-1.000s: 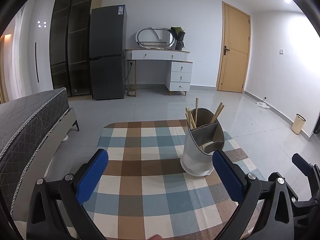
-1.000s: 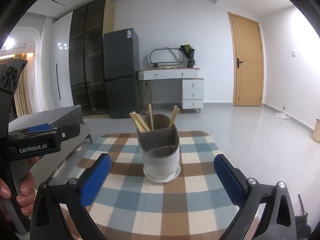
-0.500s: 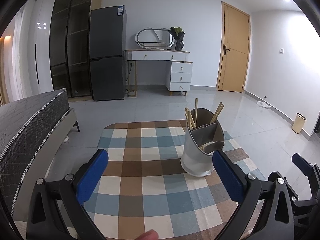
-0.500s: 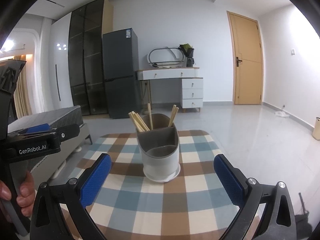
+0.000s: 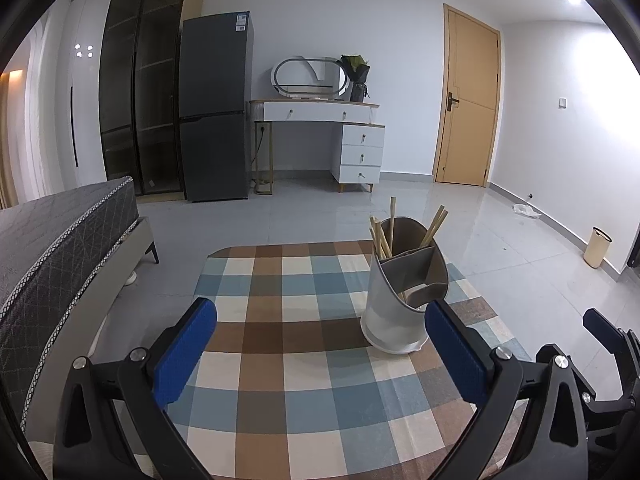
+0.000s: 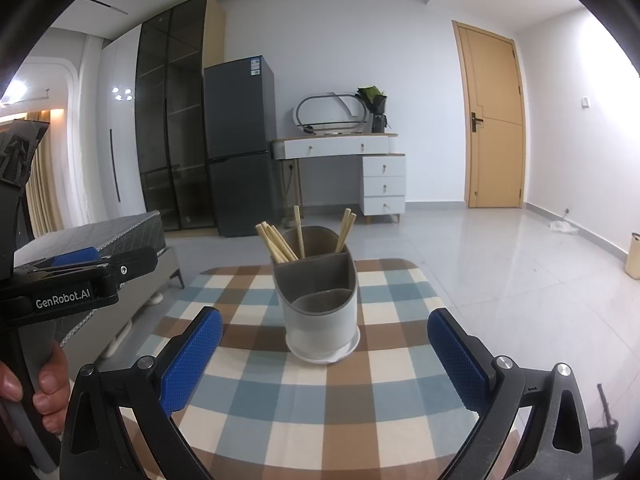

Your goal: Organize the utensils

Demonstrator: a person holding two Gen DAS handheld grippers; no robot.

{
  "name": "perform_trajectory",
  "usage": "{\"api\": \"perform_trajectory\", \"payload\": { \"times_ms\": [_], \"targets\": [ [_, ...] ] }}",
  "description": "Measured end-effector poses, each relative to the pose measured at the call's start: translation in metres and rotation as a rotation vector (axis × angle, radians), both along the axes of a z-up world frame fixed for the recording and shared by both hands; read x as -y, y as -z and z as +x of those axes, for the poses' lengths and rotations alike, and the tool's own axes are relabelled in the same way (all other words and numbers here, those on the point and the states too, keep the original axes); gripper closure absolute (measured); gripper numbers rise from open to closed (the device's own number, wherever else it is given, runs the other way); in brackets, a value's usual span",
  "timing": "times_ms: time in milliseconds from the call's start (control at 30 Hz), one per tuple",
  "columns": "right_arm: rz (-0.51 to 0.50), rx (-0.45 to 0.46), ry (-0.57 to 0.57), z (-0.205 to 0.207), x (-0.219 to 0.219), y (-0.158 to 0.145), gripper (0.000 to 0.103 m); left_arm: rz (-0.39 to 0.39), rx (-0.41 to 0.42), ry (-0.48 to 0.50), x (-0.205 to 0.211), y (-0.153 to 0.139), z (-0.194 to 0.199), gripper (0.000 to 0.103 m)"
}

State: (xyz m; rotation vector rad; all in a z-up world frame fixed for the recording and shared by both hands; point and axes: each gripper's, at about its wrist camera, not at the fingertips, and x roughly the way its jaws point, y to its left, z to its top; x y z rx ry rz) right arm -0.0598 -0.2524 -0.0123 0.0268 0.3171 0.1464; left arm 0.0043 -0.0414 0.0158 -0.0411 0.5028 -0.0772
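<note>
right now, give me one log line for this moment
left gripper: open, empty | right gripper: open, empty | wooden chopsticks: upright in rear compartment of grey-and-white utensil holder | checked tablecloth: no loose utensils visible

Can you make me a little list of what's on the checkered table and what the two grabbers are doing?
table: checkered cloth
holder: grey and white utensil holder, upright, with compartments
chopsticks: wooden chopsticks stand in the rear compartment
front compartments: no utensils seen in them
left gripper: open, holds nothing
right gripper: open, holds nothing, holder ahead of it
</note>
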Motion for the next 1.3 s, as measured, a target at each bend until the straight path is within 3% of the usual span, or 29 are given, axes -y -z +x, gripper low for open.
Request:
{"api": "perform_trajectory", "payload": {
  "times_ms": [1300],
  "targets": [
    [0.005, -0.015, 0.004, 0.0013, -0.0051, 0.0067, 0.000, -0.007, 0.001, -0.020, -0.0027, 0.0014, 0.0013, 0.002]
  ]
}}
